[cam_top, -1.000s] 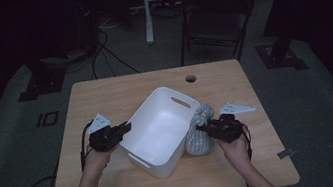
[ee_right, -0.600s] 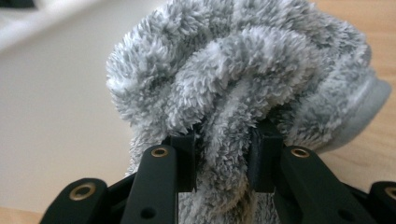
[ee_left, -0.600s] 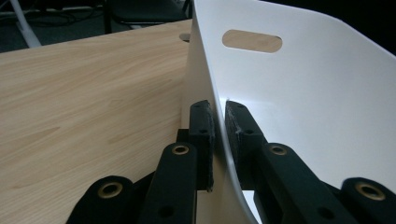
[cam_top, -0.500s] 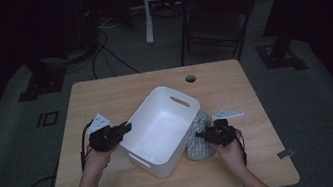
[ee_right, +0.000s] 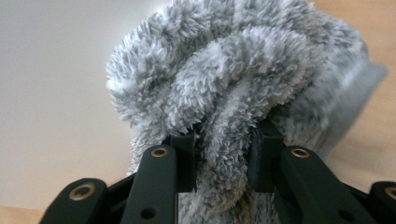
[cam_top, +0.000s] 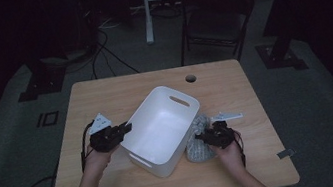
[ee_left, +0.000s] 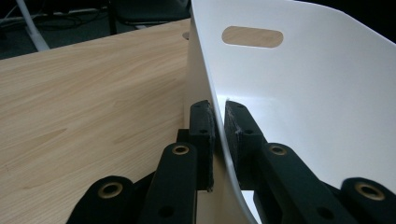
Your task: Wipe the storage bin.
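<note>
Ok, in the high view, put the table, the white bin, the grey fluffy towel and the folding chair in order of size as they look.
1. table
2. folding chair, though it stands farther off, so unsure
3. white bin
4. grey fluffy towel

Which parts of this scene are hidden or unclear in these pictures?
- Bin floor, left gripper view: cut off by the frame edge.
- Towel lower part, right gripper view: hidden behind the fingers.
- Towel, high view: partly covered by the right gripper; its shape is too dim to tell.
</note>
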{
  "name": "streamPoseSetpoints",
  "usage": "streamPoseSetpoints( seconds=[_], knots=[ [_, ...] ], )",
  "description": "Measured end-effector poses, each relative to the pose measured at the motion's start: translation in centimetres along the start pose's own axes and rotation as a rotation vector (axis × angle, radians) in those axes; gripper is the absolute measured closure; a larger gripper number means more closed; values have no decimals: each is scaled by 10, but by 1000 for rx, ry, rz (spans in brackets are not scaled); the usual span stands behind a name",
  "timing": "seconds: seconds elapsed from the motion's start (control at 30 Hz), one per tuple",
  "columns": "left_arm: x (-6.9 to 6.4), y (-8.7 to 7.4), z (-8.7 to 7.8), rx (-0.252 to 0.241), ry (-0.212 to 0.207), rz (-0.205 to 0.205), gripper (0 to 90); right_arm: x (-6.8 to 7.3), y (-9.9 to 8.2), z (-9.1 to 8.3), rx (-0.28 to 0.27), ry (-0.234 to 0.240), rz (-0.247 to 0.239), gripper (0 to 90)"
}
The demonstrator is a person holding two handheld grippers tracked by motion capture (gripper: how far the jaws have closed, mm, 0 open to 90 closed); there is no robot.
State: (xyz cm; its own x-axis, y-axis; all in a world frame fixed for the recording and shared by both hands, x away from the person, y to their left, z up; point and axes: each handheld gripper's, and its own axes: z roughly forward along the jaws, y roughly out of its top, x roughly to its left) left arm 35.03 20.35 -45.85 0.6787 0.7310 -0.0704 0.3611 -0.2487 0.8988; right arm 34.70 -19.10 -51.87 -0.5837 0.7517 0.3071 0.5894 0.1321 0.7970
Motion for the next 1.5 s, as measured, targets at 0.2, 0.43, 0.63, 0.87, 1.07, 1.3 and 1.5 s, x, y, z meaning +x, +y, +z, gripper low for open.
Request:
streamPoseSetpoints(
  seconds=[0.2, 0.43, 0.63, 0.87, 1.07, 1.3, 1.5],
  knots=[
    [-2, 1, 1, 4, 3, 11, 820, 22, 18, -28, -98, 80, -33, 687],
    [-2, 0, 1, 2, -2, 9, 819, 37, 21, -31, -124, 83, -60, 685],
    [-2, 1, 1, 4, 1, 16, 818, 34, 14, -23, -92, 52, -73, 683],
    [-2, 0, 1, -2, -3, 4, 807, 21, 1, -6, -33, 29, -37, 682],
    [-4, 1, 2, 9, 17, 18, 807, 10, -9, 11, 13, 10, -1, 682],
    [-6, 2, 2, 9, 36, 22, 808, 3, -15, 21, 58, 2, 22, 688],
    [-9, 2, 2, 16, 44, 35, 809, 16, -7, 7, 44, 41, -30, 696]
  ],
)
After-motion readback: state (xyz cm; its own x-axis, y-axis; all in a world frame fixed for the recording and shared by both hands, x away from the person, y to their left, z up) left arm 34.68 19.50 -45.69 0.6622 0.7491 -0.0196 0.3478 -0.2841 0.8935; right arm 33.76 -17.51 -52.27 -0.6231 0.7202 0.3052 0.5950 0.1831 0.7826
